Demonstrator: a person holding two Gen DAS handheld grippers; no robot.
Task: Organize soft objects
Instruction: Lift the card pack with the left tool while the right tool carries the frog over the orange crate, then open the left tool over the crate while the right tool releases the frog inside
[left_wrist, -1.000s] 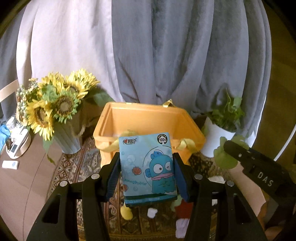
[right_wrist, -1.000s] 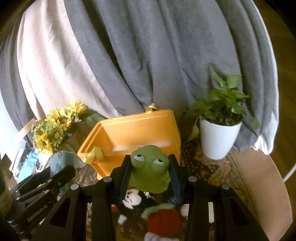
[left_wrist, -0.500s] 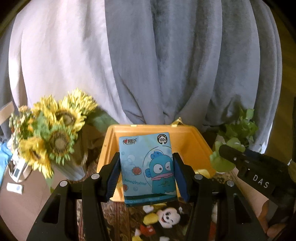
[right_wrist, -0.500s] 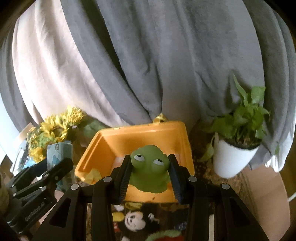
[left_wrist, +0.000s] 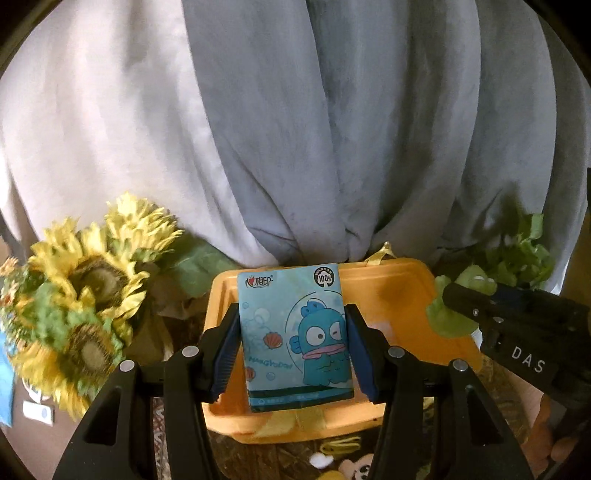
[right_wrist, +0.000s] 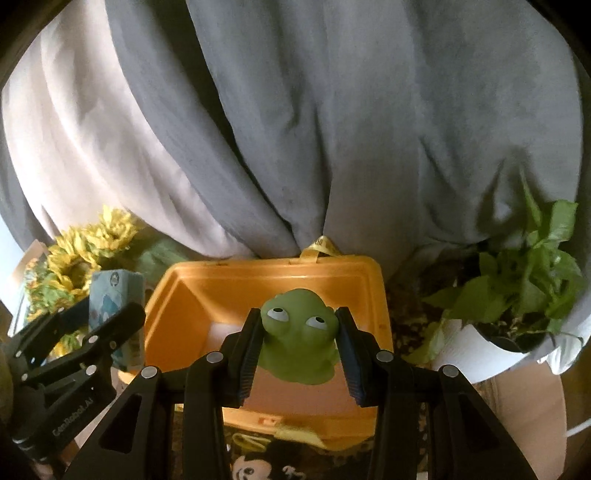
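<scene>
My left gripper (left_wrist: 291, 350) is shut on a blue tissue pack (left_wrist: 295, 332) with a cartoon fish on it, held above the near part of the orange bin (left_wrist: 388, 295). My right gripper (right_wrist: 300, 350) is shut on a green frog toy (right_wrist: 297, 334), held over the open orange bin (right_wrist: 207, 295). The right gripper also shows at the right of the left wrist view (left_wrist: 517, 332). The left gripper with the pack shows at the left of the right wrist view (right_wrist: 92, 332). A Mickey plush (right_wrist: 255, 467) lies on the patterned mat in front of the bin.
A sunflower bouquet (left_wrist: 85, 295) stands left of the bin. A potted green plant in a white pot (right_wrist: 517, 295) stands right of it. Grey and pale curtains (left_wrist: 295, 129) hang just behind. Small white items (left_wrist: 37, 411) lie at the far left.
Both grippers have risen and moved forward over the orange bin, each still holding its object. The bin's inside now shows more from above.
</scene>
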